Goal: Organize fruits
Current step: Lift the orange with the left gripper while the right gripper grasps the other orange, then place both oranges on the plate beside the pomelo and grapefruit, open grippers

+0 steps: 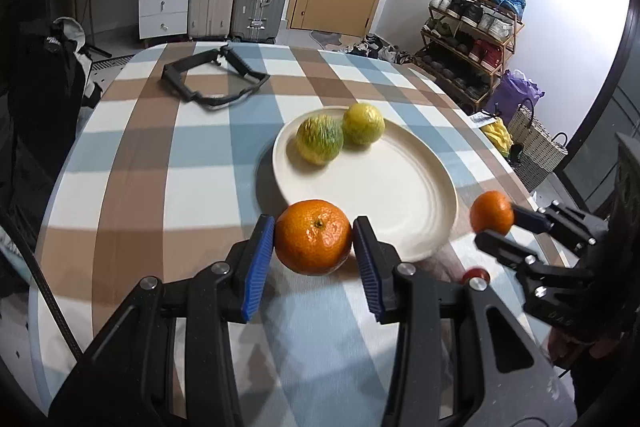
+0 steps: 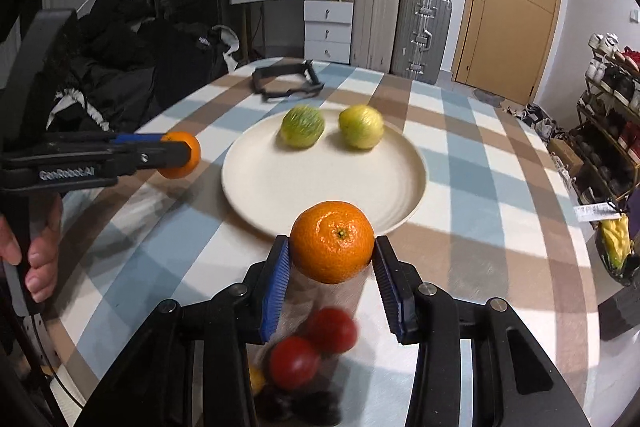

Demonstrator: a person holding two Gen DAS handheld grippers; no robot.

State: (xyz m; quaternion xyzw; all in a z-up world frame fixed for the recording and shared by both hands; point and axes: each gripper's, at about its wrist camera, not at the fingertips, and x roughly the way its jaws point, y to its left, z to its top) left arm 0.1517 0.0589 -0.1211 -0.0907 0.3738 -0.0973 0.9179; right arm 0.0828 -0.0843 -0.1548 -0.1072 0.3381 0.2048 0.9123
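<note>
Left wrist view: left gripper [image 1: 313,239] clamped on orange [image 1: 313,237], right gripper [image 2: 332,247] clamped on second orange [image 2: 332,242], both raised at plate [image 1: 400,223] near rim. Advised: lower onto bare plate, release gently. Count: oranges 2; yellow-green citrus [image 1: 320,140] 2, far plate edge; red fruits [image 2: 294,363] 2

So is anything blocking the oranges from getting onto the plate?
Nothing visible. Each claw grips an orange just short of the plate's near rim. The two green fruits sit at the far side; the near part is bare.
</note>
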